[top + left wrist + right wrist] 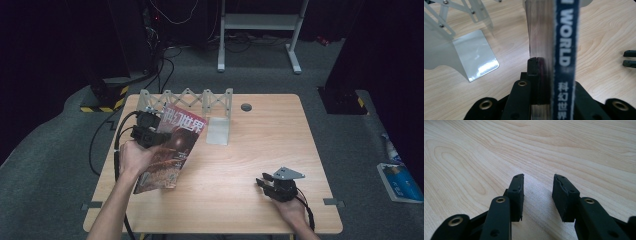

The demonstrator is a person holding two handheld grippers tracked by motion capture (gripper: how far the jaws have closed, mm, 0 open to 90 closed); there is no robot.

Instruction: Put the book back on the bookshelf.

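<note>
Between the clamped jaws of the left gripper (148, 134) the magazine (170, 150) is already lifted near the accordion book rack (187, 100), not yet slotted, while the right gripper (266, 184) rests open, empty, well apart.

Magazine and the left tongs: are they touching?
Touching. In the left gripper view the left tongs stand closed on the magazine, pinching its pages beside the spine.

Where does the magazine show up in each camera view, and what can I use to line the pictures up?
High view: the magazine lies tilted at left, clamped in the left hand-held gripper.
Left gripper view: seen edge-on, centre, its blue spine running top to bottom.
Right gripper view: bare wood, no magazine.
Shared landmark: the metal rack beside it.
</note>
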